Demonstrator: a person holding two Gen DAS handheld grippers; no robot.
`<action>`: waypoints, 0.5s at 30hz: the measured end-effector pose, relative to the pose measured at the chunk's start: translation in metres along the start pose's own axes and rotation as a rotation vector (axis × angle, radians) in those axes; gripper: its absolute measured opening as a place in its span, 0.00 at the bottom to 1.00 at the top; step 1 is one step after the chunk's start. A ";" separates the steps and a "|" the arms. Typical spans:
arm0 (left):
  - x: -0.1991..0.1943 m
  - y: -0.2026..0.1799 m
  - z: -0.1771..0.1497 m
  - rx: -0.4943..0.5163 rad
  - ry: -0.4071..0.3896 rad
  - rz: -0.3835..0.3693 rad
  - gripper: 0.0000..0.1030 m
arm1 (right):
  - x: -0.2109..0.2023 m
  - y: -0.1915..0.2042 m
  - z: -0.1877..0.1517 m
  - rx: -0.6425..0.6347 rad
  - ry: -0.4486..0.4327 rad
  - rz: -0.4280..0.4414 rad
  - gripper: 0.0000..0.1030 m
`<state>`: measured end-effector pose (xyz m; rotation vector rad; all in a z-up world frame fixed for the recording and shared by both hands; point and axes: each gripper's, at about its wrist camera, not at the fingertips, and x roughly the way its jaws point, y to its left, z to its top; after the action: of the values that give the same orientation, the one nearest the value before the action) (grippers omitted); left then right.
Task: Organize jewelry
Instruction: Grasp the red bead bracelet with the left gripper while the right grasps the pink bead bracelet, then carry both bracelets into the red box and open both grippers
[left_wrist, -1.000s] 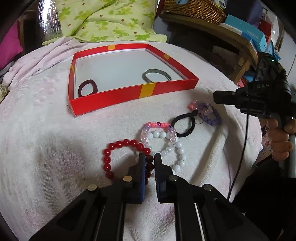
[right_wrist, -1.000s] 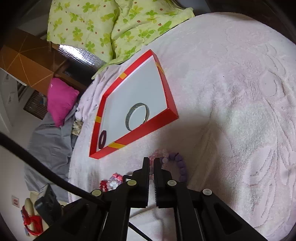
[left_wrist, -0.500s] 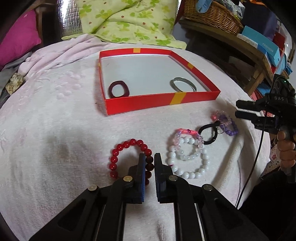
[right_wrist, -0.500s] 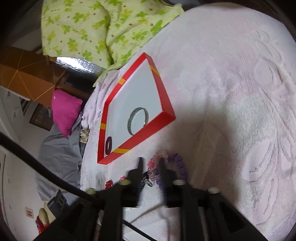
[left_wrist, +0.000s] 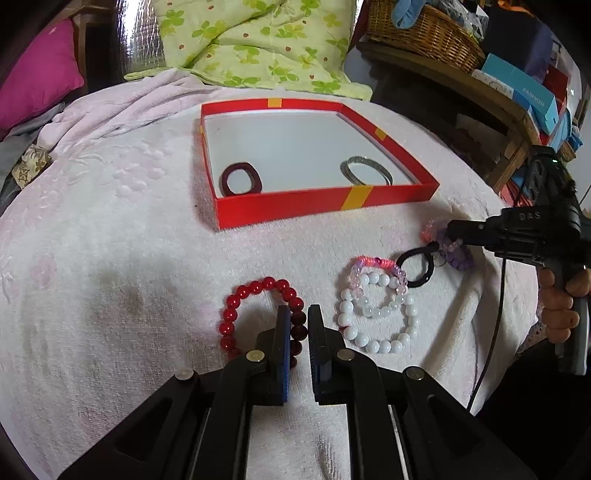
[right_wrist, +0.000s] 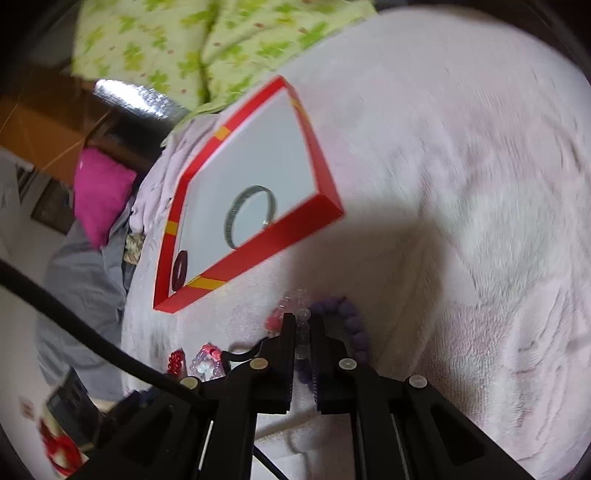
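**Ann:** Closer now than a second ago — the left gripper has pulled back from the beads and the red box sits fuller in its view, while the right gripper has pushed in over the purple cluster, its picture smeared with motion.

**Ben:** Biggest first: the pale pink blanket covers everything, and the box rests on it, well beyond the loose pieces.

**Ann:** Inside the box, a silver bangle lies near the right wall and a dark red ring-shaped bangle near the left. Apart, not touching.

**Ben:** In front, on the blanket, the white bead bracelet with a smaller clear-pink one overlapping its top. A black hair tie touches that on the right.

**Ann:** And the red bead bracelet — the left jaws stand a narrow gap apart, with its darker beads right in that gap. Are they pinched? Can't tell; the pads look just clear of them.

**Ben:** On the right, the purple bead bracelet curls beside the right finger, and a string of clear beads runs straight down between the two fingers.

**Ann:** Narrow gap there too, beads filling it. Gripped or merely straddled, the blur won't say.
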<state>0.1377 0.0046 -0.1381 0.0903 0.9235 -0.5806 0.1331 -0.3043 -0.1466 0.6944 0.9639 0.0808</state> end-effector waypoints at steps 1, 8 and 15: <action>-0.003 0.002 0.001 -0.005 -0.010 -0.003 0.09 | -0.004 0.006 -0.001 -0.028 -0.015 0.005 0.08; -0.017 0.014 0.008 -0.048 -0.070 -0.021 0.09 | -0.033 0.017 0.001 -0.090 -0.131 0.108 0.08; -0.030 0.023 0.016 -0.089 -0.132 -0.040 0.09 | -0.048 0.022 0.004 -0.084 -0.202 0.212 0.08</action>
<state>0.1469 0.0317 -0.1096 -0.0460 0.8224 -0.5746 0.1132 -0.3062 -0.0974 0.7112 0.6876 0.2314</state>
